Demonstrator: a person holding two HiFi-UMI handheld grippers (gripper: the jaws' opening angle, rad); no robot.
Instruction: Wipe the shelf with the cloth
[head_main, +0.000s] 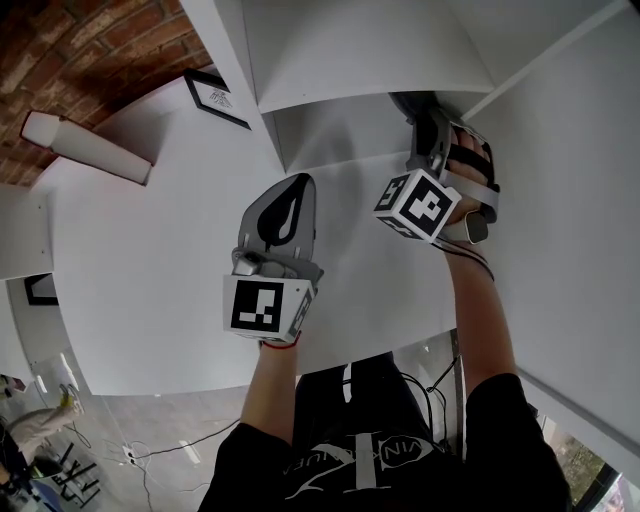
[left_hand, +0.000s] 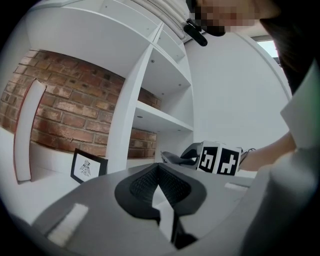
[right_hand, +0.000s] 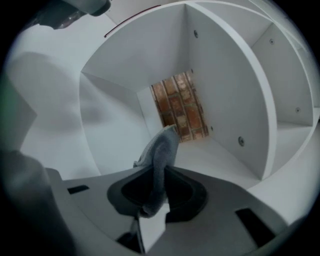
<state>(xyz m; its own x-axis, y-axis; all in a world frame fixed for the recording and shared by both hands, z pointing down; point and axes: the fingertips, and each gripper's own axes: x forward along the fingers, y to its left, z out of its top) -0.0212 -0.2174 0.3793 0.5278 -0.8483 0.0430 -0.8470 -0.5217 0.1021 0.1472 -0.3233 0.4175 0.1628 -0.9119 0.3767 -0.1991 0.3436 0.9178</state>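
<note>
Where the right gripper (right_hand: 159, 171) reaches into the white shelf (right_hand: 222, 156) compartment, jaws pinched narrowly on grey cloth (right_hand: 165, 147), which sticks forward inside; left gripper (left_hand: 159, 169): jaws together, empty, outside the shelf.

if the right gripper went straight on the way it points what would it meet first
Likely the white shelf compartment's floor board, touched first by the grey cloth clamped in the right gripper; the brick wall lies further back, depth unclear.
</note>
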